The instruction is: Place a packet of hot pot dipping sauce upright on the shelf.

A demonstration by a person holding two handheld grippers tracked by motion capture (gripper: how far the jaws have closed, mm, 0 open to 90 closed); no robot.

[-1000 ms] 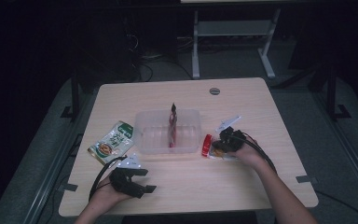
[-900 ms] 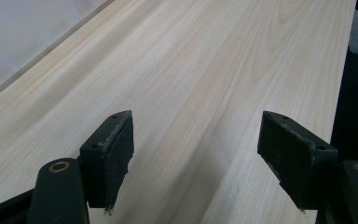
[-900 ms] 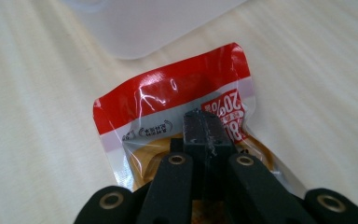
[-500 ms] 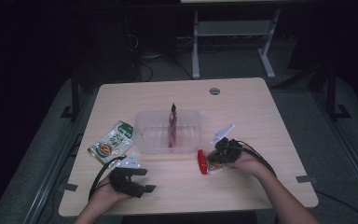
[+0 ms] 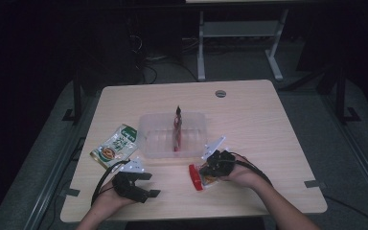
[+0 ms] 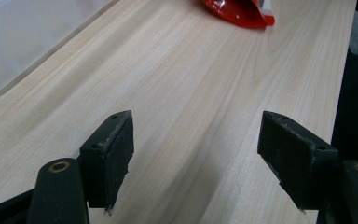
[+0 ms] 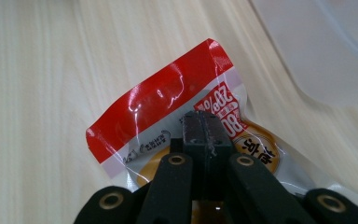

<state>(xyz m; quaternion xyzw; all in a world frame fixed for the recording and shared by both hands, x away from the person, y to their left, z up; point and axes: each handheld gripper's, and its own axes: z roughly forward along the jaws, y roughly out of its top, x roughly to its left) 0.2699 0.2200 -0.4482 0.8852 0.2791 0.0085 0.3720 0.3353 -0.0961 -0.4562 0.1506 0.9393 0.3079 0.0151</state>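
High view: my right hand-held gripper sits near the front of the tabletop, just in front of the clear bin, jaws clamped on the red pouch, which juts left from the jaws just above the wood. One dark pouch stands upright in the bin; a green pouch lies flat left of it. My left hand-held gripper rests at the front left, empty. Left gripper view: jaws wide apart over bare wood, nothing between them; the red pouch's end shows at the top, the bin top left. Right gripper view: jaws pressed together on the pouch near its middle, red sealed end sticking out beyond, bin corner top right. I judge it light, soft, floppy, with glossy, slippery film; it will sag from the grip. Best hold looks like the flat sealed edge or a firm pinch through the body, not the puffy middle, and no hard squeeze that could burst the seal.
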